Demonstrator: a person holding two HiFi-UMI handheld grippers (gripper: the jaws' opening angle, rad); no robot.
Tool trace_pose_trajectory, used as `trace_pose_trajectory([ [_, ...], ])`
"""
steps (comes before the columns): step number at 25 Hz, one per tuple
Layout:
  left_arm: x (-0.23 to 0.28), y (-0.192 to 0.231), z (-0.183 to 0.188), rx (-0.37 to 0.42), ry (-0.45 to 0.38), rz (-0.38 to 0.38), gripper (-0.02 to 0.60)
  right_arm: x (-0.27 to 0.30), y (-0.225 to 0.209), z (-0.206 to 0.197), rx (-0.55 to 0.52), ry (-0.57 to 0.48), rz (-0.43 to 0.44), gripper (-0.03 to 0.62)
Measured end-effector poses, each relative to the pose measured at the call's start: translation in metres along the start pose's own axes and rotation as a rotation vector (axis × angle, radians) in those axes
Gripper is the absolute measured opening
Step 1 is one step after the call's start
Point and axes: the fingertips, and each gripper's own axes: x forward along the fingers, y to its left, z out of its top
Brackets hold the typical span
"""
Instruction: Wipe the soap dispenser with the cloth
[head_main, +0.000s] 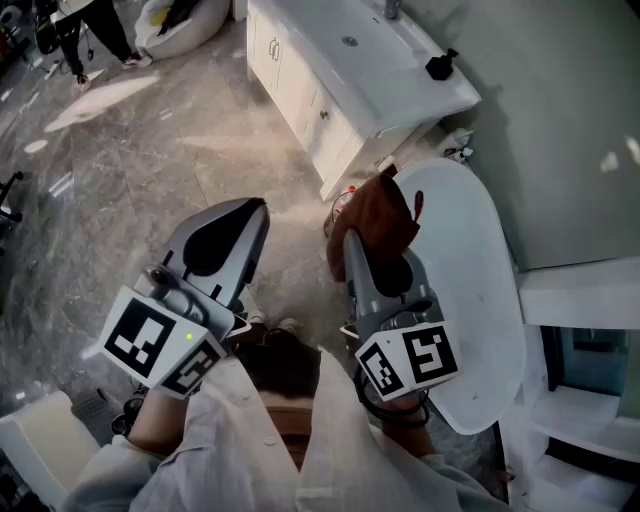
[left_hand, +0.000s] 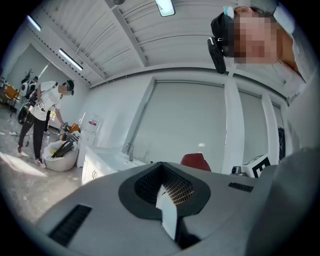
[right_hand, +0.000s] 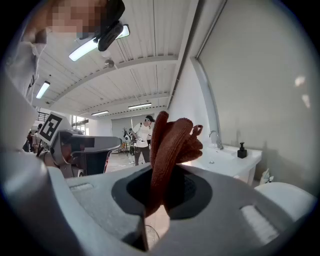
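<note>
Wiping not yet begun. Brown cloth (head_main: 378, 212) pinched upright in the right gripper (right_hand: 159, 175) fingers; left gripper (left_hand: 162, 167) fingers closed, empty. Soap dispenser (head_main: 440, 66) at 1 o'clock on the bench (head_main: 405, 85) corner, well apart, untouched. Remaining, judging from this: approach, then wipe.

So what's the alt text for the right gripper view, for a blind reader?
The right hand-held gripper clamps a rust-brown cloth that sticks up between its jaws. Behind it, a black soap dispenser stands on a white sink counter against the wall.
</note>
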Motion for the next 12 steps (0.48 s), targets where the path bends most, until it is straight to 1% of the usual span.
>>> trace_pose_trajectory([
  [12,-0.0012,0.0050,-0.0005,0.001,0.002,-0.001,0.003,0.0017,-0.0026,-0.0035,0.030,0.004,-0.015,0.055],
])
